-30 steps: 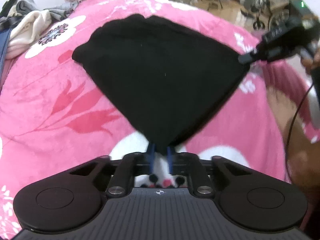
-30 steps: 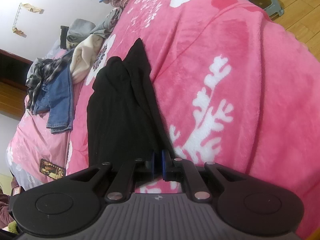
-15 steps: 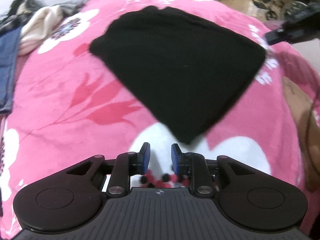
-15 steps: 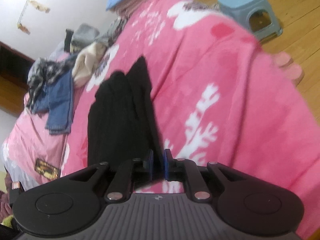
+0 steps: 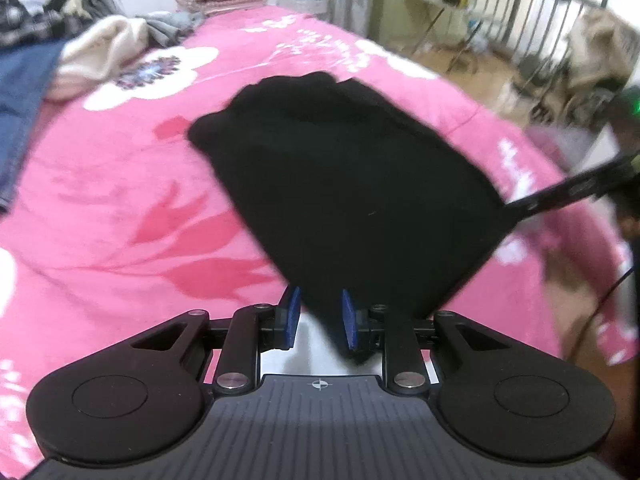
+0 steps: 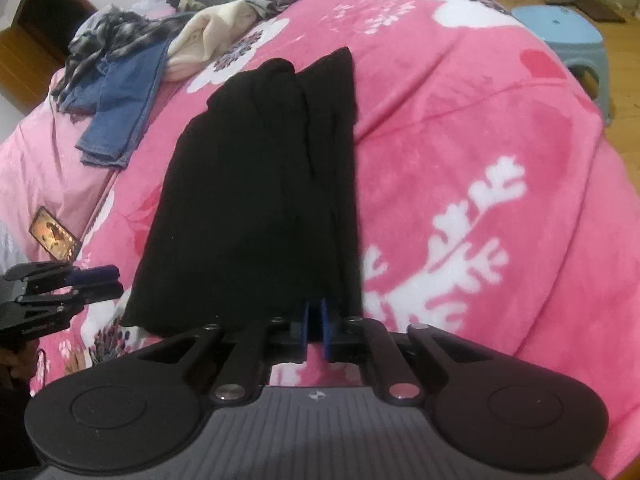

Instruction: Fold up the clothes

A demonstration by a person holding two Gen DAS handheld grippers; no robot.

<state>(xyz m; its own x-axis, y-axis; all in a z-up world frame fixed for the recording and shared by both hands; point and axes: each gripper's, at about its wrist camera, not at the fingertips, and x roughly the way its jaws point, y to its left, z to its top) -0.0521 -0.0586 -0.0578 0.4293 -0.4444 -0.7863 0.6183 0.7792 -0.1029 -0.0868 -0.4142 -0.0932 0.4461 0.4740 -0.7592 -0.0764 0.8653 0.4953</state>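
Black garment (image 6: 260, 184) is lying folded into a long panel on the pink floral blanket (image 6: 480, 160), so at least one fold looks done; further folds are likely remaining, and the jeans (image 6: 120, 112) and cream top (image 6: 208, 40) are waiting unfolded. Right gripper (image 6: 316, 328) is pinching its near corner. Left gripper (image 5: 318, 320), clamped a second ago, is now standing parted around the other corner.
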